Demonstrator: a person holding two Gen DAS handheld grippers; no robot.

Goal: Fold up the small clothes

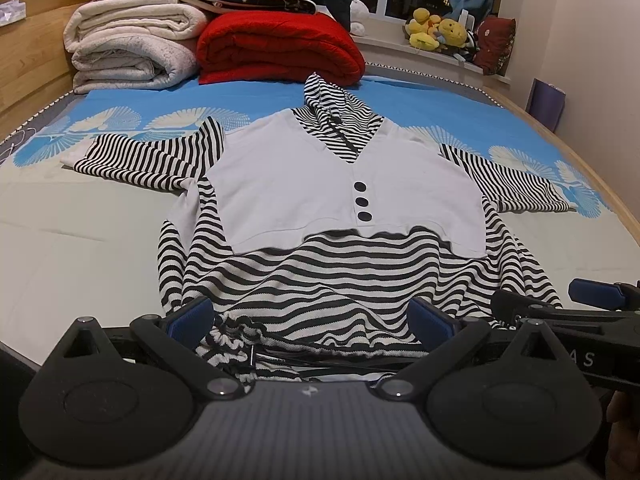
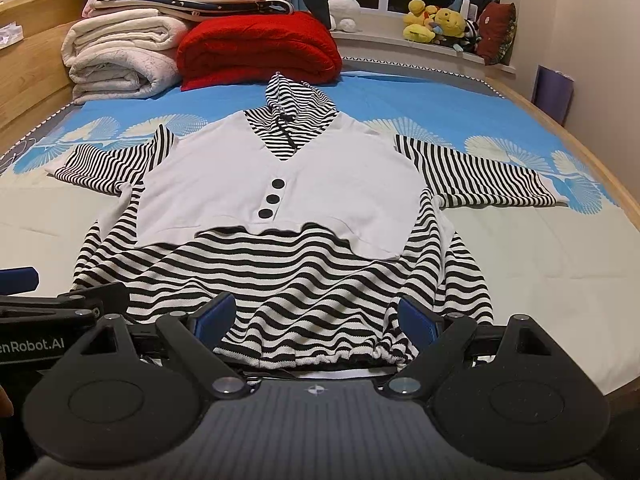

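A small black-and-white striped hooded top with a white vest front (image 1: 340, 184) and three black buttons lies face up on the bed, sleeves spread to both sides; it also shows in the right wrist view (image 2: 280, 184). My left gripper (image 1: 312, 320) is open over the left part of the drawstring hem. My right gripper (image 2: 316, 316) is open over the right part of the hem. Its blue-padded fingers (image 1: 592, 292) show at the right edge of the left wrist view. Neither holds the cloth.
The bed has a grey and blue sheet (image 1: 80, 240) and a wooden frame (image 2: 592, 148). Folded white blankets (image 1: 128, 48) and a red quilt (image 1: 276, 48) are stacked at the head. Plush toys (image 1: 436, 30) sit on the window sill.
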